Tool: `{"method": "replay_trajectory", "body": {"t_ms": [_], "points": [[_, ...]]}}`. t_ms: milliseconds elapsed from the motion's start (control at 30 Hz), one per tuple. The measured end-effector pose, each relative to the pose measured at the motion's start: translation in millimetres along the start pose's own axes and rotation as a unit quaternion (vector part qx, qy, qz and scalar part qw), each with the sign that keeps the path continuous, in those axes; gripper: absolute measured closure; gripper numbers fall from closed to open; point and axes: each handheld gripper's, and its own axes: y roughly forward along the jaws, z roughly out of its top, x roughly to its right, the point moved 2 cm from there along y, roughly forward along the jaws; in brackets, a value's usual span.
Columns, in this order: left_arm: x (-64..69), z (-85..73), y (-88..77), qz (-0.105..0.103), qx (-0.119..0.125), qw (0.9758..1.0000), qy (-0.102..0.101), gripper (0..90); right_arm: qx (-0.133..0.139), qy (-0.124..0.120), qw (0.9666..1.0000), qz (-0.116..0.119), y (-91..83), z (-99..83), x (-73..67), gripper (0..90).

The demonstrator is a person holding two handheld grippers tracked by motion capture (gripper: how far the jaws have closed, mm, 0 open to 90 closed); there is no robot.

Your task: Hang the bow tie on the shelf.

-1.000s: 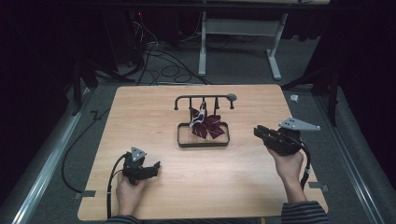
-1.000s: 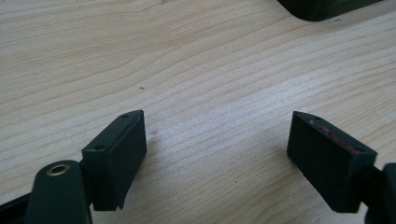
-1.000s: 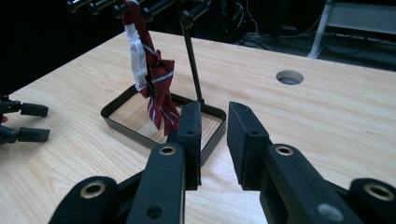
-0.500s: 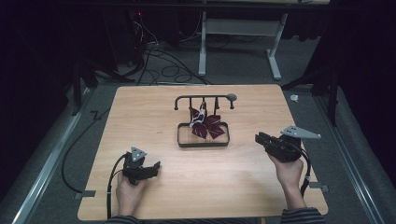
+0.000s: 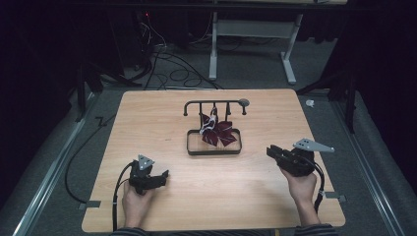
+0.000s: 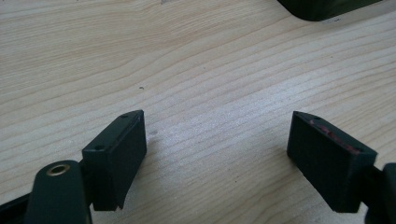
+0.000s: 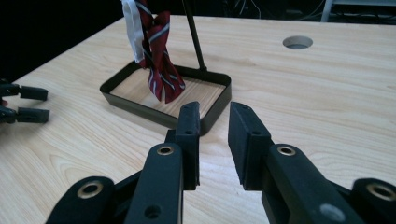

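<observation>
A black wire rack point(image 5: 214, 104) rises from a shallow black tray point(image 5: 213, 150) at the table's middle. A dark red striped cloth bow point(image 5: 218, 132) with a white strap hangs from the rack over the tray. The bow point(image 7: 156, 51) and the tray point(image 7: 163, 116) also lie ahead in the right gripper view. My left gripper point(image 5: 163, 175) rests near the front left with its jaws wide apart and nothing between them point(image 6: 215, 126). My right gripper point(image 5: 271, 150) is held at the front right, pointing at the tray. Its jaws stand a narrow gap apart, empty point(image 7: 215, 109).
The wooden table point(image 5: 147, 123) has a round grommet hole point(image 7: 297, 42) behind the rack. The left gripper's jaws point(image 7: 21, 105) show at the left edge of the right gripper view. Cables and a desk frame point(image 5: 251, 29) lie on the dark floor beyond.
My right gripper has drawn back a little toward the person's side of the table. The left gripper and the bow have not moved.
</observation>
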Motion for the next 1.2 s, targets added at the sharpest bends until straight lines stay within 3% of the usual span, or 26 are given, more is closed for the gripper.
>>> {"method": "replay_trajectory", "body": {"t_ms": [700,1200], "points": [[0.0,0.0,0.0,0.000,0.000,1.0000,0.000,20.3,-0.013,0.004,0.9998,0.012,19.0,-14.3,-7.6,75.5],[0.0,-0.2,-0.6,-0.001,-0.002,1.0000,0.001,20.2,-0.038,-0.003,0.9993,-0.001,31.1,-27.2,-6.8,75.1]]}}
